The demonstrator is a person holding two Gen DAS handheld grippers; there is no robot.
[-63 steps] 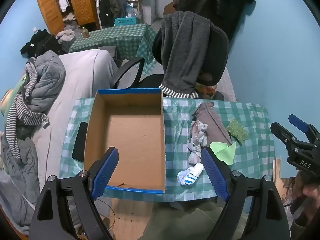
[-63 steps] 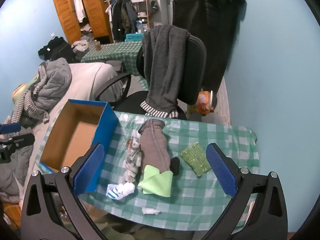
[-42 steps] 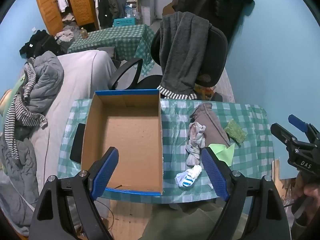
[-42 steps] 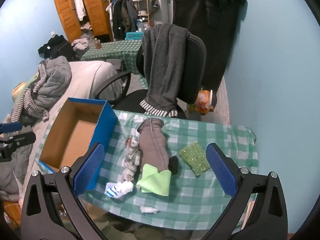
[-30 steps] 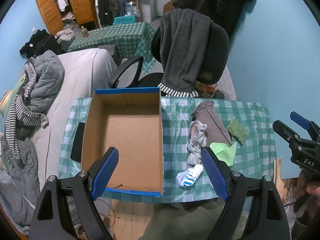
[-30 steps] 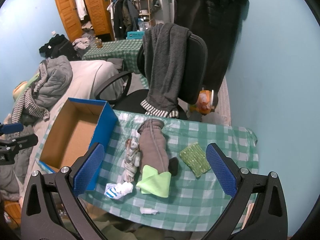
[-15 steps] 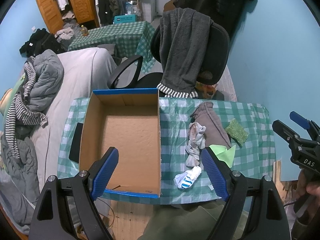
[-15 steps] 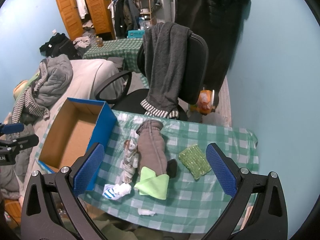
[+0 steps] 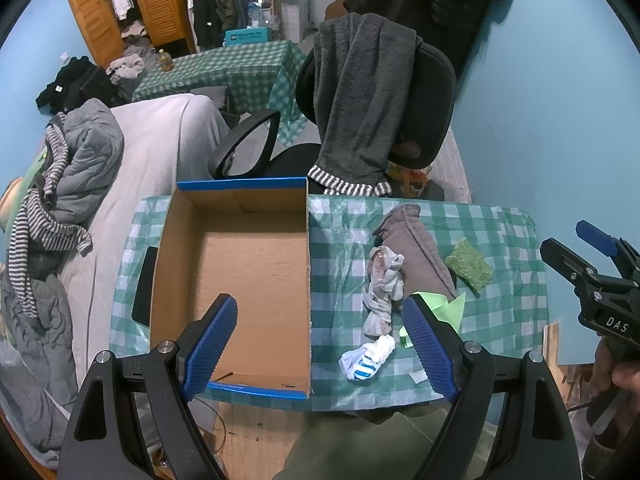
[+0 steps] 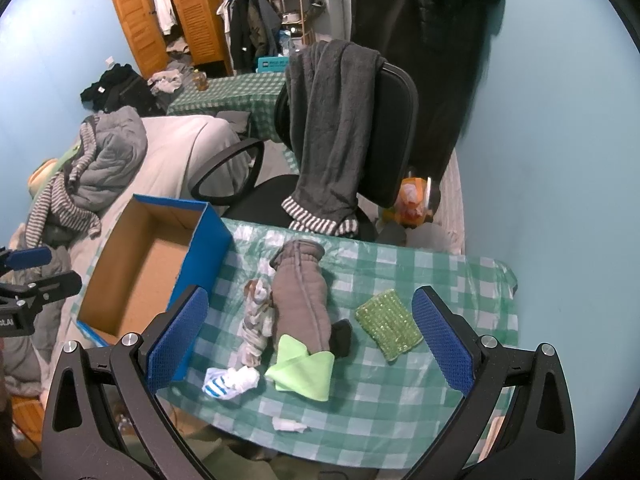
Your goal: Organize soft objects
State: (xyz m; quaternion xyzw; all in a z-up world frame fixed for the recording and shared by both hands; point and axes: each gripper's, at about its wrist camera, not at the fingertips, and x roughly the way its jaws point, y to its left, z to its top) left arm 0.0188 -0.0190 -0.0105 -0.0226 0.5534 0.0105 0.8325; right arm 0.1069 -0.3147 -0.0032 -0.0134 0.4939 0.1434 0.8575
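Observation:
An empty blue cardboard box (image 9: 240, 264) (image 10: 152, 264) stands on the left of the green checked table (image 9: 504, 320) (image 10: 400, 392). Right of it lie a brown-grey garment (image 9: 420, 256) (image 10: 302, 300), a crumpled patterned cloth (image 9: 382, 288) (image 10: 256, 320), a white and blue sock (image 9: 368, 358) (image 10: 230, 382), a light green cloth (image 9: 450, 306) (image 10: 304, 368) and a green sponge cloth (image 9: 468, 266) (image 10: 386, 322). My left gripper (image 9: 320, 344) hovers open above the box's near right corner. My right gripper (image 10: 308, 340) hovers open above the clothes.
An office chair draped with a grey towel (image 9: 360, 100) (image 10: 332, 132) stands behind the table. A bed with piled clothes (image 9: 80, 168) lies on the left. A dark phone (image 9: 144, 284) lies left of the box. A small paper scrap (image 10: 288, 424) lies near the table's front edge.
Both grippers have only drifted slightly over the table. Nothing on the table has moved.

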